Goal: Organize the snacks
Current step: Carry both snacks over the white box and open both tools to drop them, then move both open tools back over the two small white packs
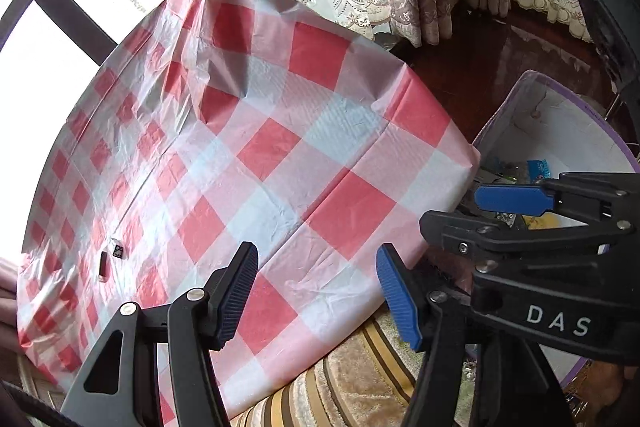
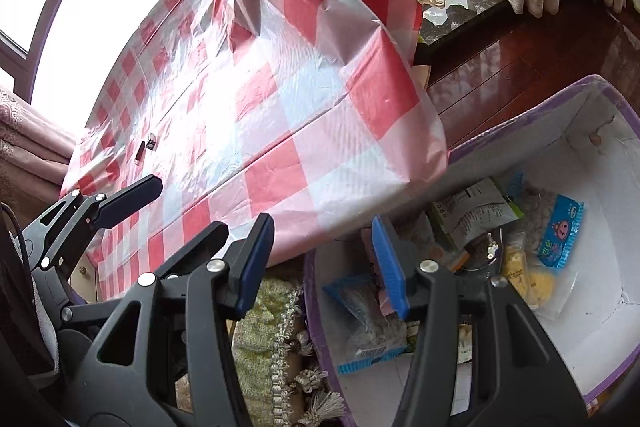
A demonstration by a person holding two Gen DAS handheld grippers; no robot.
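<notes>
Both grippers are hanging with jaws wide, holding nothing: the left gripper [image 1: 316, 295] over the checked tablecloth's [image 1: 256, 147] near edge, the right gripper [image 2: 322, 263] above the purple-rimmed box [image 2: 592, 227]. Snack packets [image 2: 560, 231] are lying inside the box, beside the table's corner, whose overhanging cloth is screening the box's near corner.

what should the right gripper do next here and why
Probably lower the right gripper into the purple-edged storage box and close on a packet such as the blue snack pack. Both grippers are open and empty, the checked tablecloth shows no snacks, and the packets lie loose in the box.
</notes>
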